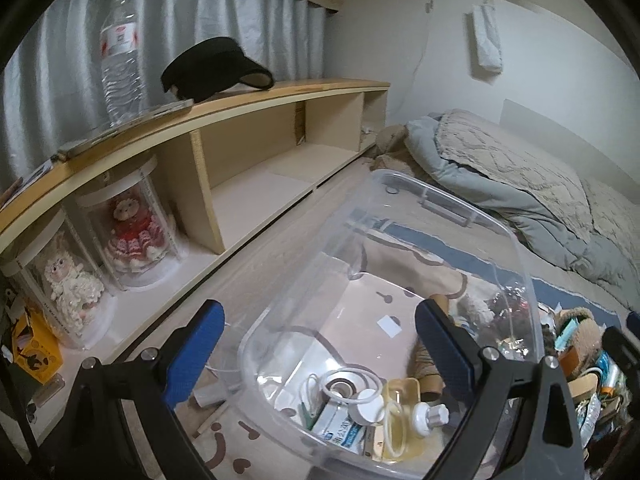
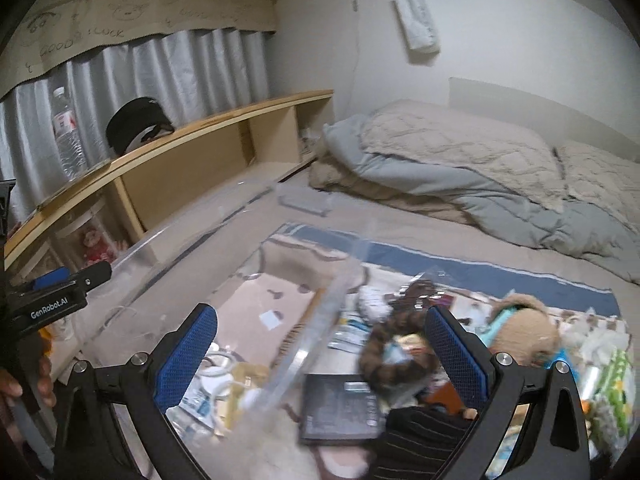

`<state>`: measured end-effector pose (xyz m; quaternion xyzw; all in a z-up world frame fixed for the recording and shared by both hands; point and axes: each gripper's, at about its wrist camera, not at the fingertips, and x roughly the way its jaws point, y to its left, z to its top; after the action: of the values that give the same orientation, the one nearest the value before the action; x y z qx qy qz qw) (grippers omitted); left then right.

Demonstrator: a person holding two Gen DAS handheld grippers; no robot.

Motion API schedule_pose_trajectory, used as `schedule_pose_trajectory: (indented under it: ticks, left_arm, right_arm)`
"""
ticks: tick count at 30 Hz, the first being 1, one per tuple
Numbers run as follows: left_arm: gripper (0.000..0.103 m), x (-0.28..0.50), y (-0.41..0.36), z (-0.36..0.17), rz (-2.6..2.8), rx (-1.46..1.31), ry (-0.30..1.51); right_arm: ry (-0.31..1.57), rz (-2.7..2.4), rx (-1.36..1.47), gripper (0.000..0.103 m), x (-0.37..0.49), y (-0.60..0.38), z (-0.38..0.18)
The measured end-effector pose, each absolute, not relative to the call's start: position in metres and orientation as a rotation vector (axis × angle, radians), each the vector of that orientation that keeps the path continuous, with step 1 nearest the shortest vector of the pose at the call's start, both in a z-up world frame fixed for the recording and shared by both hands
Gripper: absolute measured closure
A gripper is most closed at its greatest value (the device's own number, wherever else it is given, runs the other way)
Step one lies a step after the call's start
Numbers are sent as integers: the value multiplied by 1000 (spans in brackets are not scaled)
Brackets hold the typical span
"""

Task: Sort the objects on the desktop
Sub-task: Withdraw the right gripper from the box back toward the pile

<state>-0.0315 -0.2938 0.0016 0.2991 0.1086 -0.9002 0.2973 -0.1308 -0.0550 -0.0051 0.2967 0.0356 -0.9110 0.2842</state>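
A clear plastic bin point(image 1: 516, 248) stands on the patterned mat and holds a white cable point(image 1: 348, 384), a small white bottle point(image 1: 430, 418), a blue-and-white box point(image 1: 340, 432) and a yellowish piece. My left gripper point(image 1: 320, 344) hangs open over the bin's near end, with nothing between its fingers. In the right wrist view the bin's blurred rim point(image 2: 320, 320) runs between the open fingers of my right gripper point(image 2: 324, 356). Right of the bin lies a pile: a dark flat box point(image 2: 340, 408), a brown striped furry thing point(image 2: 388, 348), a tan plush toy point(image 2: 524, 332). The left gripper point(image 2: 60, 284) shows at the left edge.
A long wooden shelf point(image 1: 248, 100) along the left carries a water bottle point(image 1: 120, 52) and a black visor point(image 1: 216, 64); dolls in clear cylinders point(image 1: 132, 224) stand below. A yellow box point(image 1: 36, 348) sits at lower left. A folded quilt point(image 2: 460, 168) lies behind.
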Motion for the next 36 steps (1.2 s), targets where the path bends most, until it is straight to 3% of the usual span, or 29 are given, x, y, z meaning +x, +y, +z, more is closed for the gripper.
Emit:
schedule_pose_trajectory:
  ticks: [10,15,17,36]
  left_arm:
    - [6,-47,-251,5,-2473,804,207]
    - [5,-51,-233,9,-2530,798,238]
    - [0,-54,-226,10,-2544,802,252]
    - [0,-67,-146,18,-2702,747,215]
  right_arm:
    - [70,-2556,757,0,-125,30,3]
    - [43,-2617,752,0,-122,76,4]
    - [47,-2643,745,0,-121,92,4]
    - [18,-2780,711,0,-104,200,-4]
